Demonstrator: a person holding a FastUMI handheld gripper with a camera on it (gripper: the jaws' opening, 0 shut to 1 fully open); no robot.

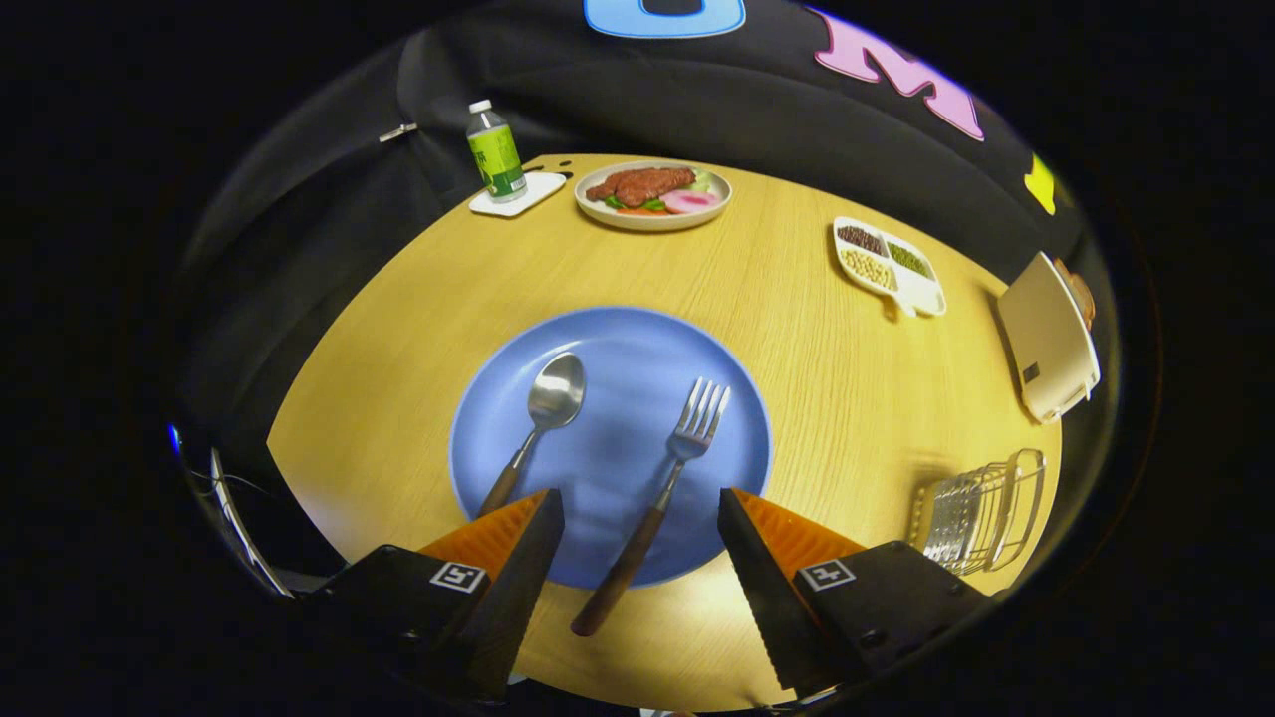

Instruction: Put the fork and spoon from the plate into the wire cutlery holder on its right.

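Note:
A blue plate (637, 339) lies on the wooden table just ahead of my fingers. On it rest a spoon (543, 413) at the left and a fork (667, 473) at the right, both with dark wooden handles. The fork's handle runs back off the plate's near rim and lies between my two fingers. The spoon's handle end disappears behind my left finger. My gripper (640, 495) is open and hovers above the plate's near edge, touching nothing. The wire cutlery holder (981, 513) stands to the right of the plate, beside my right finger.
Beyond the plate stand a dish of meat and vegetables (652, 192), a green-labelled bottle (495, 152) on a white coaster, and a divided white tray of beans (887, 264). A cream toaster (1048, 334) sits at the table's right edge, behind the wire holder.

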